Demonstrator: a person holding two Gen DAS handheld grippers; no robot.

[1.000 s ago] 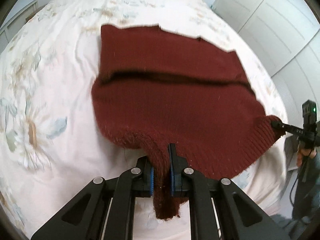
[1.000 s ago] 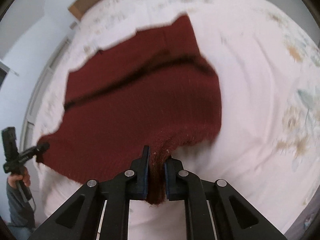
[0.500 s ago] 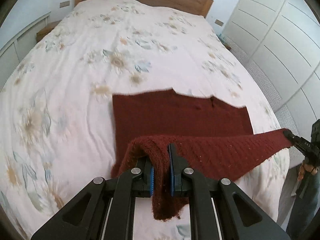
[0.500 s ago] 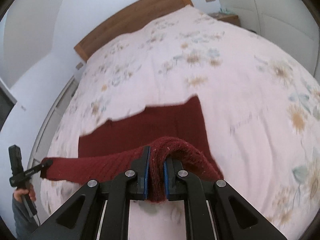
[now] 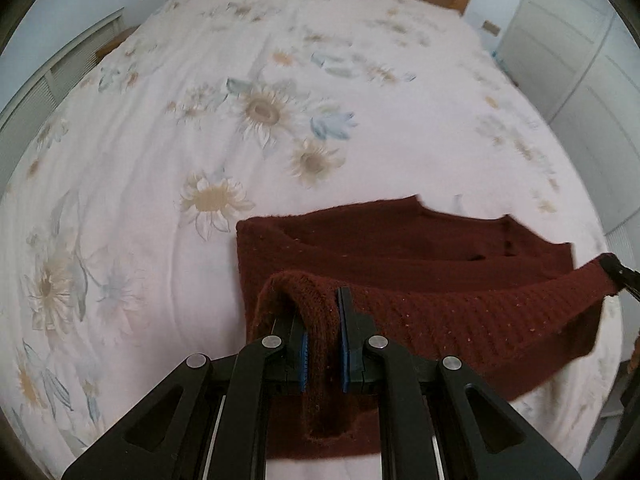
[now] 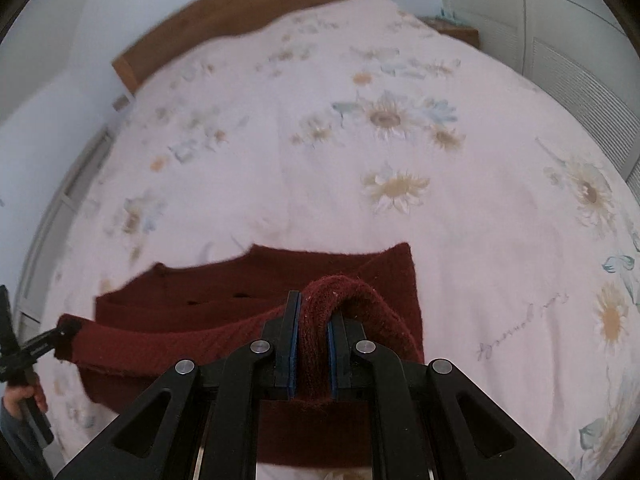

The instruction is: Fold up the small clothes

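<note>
A dark red knitted sweater (image 5: 400, 256) lies on a bed (image 5: 200, 128) covered by a pale sheet printed with sunflowers, near the foot end and well apart from the wooden headboard (image 6: 248, 8). The far part of the garment rests flat on the sheet, while its near edge is lifted off the bed and stretched in a band between the two tools. The left tongs (image 5: 323, 344) are closed tight on a bunched fold of that raised edge, the knit squeezed between the blue pads and a flap hanging down below them. The right tongs (image 6: 312, 352) are likewise clamped on the opposite end of the raised edge, with a thick hump of wool arching over the right finger. In the left wrist view the right tongs' tip shows at the far right, touching the corner of the band; in the right wrist view the left tongs appear at the far left, held in a hand (image 6: 28, 394). White wardrobe doors (image 5: 580, 80) stand beside the bed.
</note>
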